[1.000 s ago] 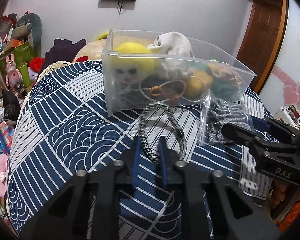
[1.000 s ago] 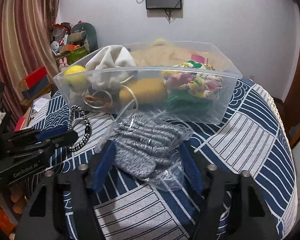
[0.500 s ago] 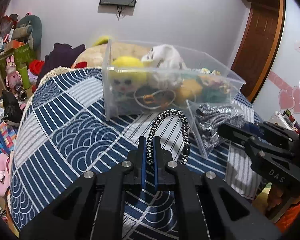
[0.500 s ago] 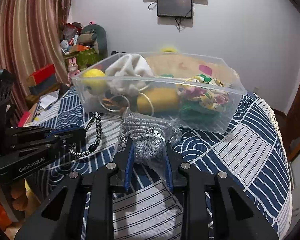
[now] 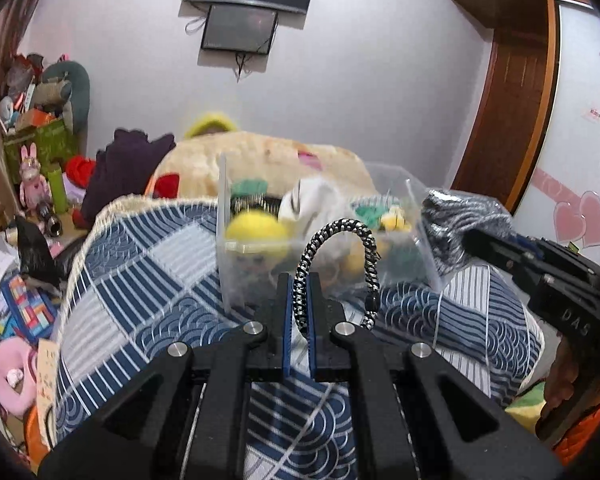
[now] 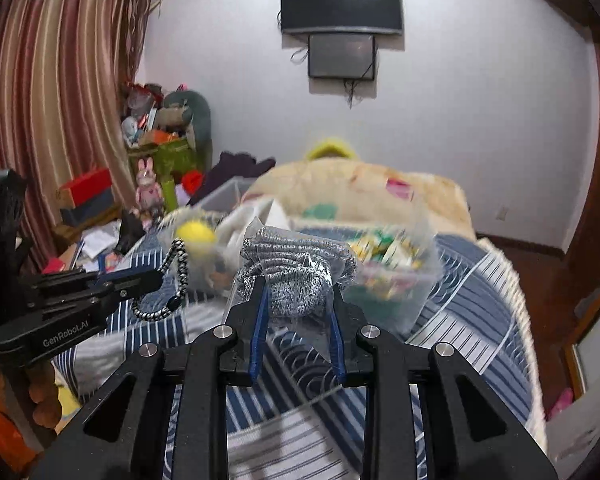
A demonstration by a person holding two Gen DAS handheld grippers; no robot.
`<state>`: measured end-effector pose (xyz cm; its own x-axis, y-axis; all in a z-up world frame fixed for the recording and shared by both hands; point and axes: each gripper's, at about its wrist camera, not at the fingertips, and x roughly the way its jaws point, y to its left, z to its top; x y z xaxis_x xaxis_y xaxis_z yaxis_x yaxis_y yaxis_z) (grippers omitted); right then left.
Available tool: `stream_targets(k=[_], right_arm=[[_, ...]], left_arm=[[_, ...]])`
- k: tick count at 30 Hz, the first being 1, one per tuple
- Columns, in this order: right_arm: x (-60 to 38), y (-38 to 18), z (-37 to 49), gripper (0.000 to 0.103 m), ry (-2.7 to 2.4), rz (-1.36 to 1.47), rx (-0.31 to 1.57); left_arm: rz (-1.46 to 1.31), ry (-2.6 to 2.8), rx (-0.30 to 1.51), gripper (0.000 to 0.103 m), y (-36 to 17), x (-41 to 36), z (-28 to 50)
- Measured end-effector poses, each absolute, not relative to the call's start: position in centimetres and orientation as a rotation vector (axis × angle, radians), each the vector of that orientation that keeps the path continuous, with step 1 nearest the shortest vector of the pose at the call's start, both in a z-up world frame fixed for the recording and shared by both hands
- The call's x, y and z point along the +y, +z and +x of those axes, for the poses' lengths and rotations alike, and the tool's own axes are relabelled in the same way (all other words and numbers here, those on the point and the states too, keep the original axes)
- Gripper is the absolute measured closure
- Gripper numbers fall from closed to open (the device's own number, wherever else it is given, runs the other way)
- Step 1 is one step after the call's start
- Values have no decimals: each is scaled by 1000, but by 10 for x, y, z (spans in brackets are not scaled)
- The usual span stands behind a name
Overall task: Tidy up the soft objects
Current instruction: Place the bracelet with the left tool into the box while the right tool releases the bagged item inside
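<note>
My left gripper (image 5: 299, 280) is shut on a black-and-white braided cord loop (image 5: 340, 236), which arches up and hangs down to the right, clear of the cloth. My right gripper (image 6: 298, 284) is shut on a clear bag of grey knitted fabric (image 6: 296, 264), held above the table; the same bag (image 5: 460, 216) shows at the right of the left wrist view. Behind both stands a clear plastic bin (image 5: 228, 240) with a yellow ball (image 5: 256, 228), a white cloth and colourful soft things inside. In the right wrist view the left gripper (image 6: 156, 276) with the cord (image 6: 180, 264) is at the left.
A round table under a blue-and-white patterned cloth (image 5: 140, 280) carries the bin. A beige plush blanket (image 5: 280, 156) lies behind it. Toys, boxes and papers (image 5: 28, 184) crowd the floor at the left. A brown door (image 5: 508, 120) is at the right, and a striped curtain (image 6: 60, 100) hangs at the left.
Both grippers closed, the left on the cord and the right on the bagged knit, then rose, lifting both things off the cloth toward the bin's rim.
</note>
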<state>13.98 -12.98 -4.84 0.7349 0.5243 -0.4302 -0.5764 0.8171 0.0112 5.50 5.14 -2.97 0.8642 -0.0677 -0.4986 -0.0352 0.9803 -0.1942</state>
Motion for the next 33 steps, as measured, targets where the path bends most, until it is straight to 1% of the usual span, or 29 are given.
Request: stream_targets(k=[7, 14, 21, 31, 33], right_arm=[[-135, -24, 148, 79, 555, -82, 357], [-133, -16, 166, 79, 523, -51, 347], [-115, -28, 184, 79, 524, -51, 399], [-87, -56, 203, 79, 557, -100, 500], [-85, -61, 208, 77, 548, -115, 522]], left_arm=[[-162, 17, 443, 98, -2, 49, 66], [-185, 53, 461, 98, -6, 57, 93], [-224, 54, 491, 98, -14, 63, 117], [-174, 63, 565, 98, -35, 59, 144], [-160, 71, 573, 98, -39, 58, 145]])
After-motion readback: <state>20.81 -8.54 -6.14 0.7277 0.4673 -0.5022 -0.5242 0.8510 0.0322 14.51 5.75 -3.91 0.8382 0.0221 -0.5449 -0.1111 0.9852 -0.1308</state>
